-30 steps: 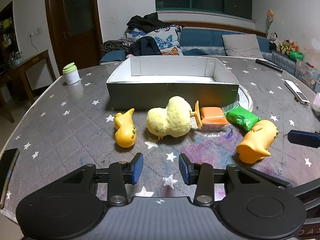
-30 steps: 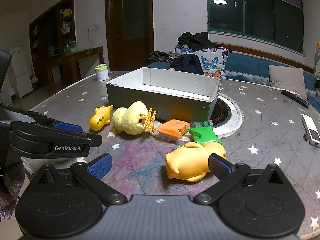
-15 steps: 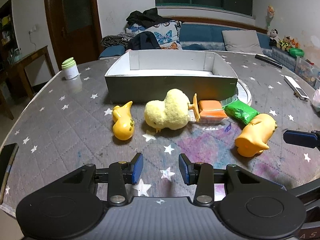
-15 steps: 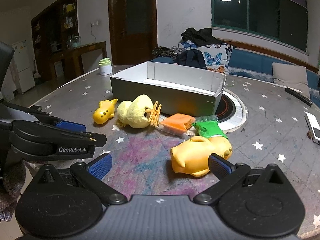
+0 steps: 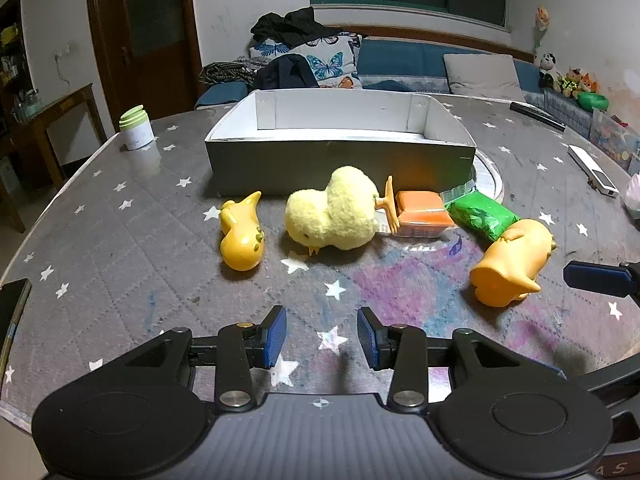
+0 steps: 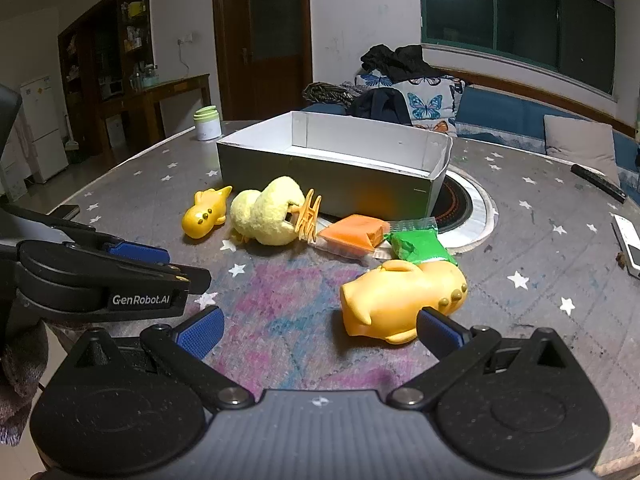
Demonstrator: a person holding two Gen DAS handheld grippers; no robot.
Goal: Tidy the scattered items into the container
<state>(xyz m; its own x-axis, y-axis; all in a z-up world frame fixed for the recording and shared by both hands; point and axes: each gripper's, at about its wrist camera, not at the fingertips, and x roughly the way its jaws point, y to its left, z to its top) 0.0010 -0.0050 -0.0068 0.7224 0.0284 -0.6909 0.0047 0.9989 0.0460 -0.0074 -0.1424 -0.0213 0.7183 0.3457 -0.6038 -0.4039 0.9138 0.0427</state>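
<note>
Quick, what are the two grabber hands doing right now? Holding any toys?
Left gripper: open, holding nothing.
Right gripper: open wide, holding nothing; the big orange-yellow rubber toy lies by its right finger.

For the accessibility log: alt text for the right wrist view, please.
The open right gripper hovers near a large yellow rubber toy on a starry table. Behind lie more toys and an open box.

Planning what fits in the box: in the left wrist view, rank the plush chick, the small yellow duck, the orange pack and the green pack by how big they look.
1. plush chick
2. small yellow duck
3. orange pack and green pack: these look alike, so I leave them unranked.
</note>
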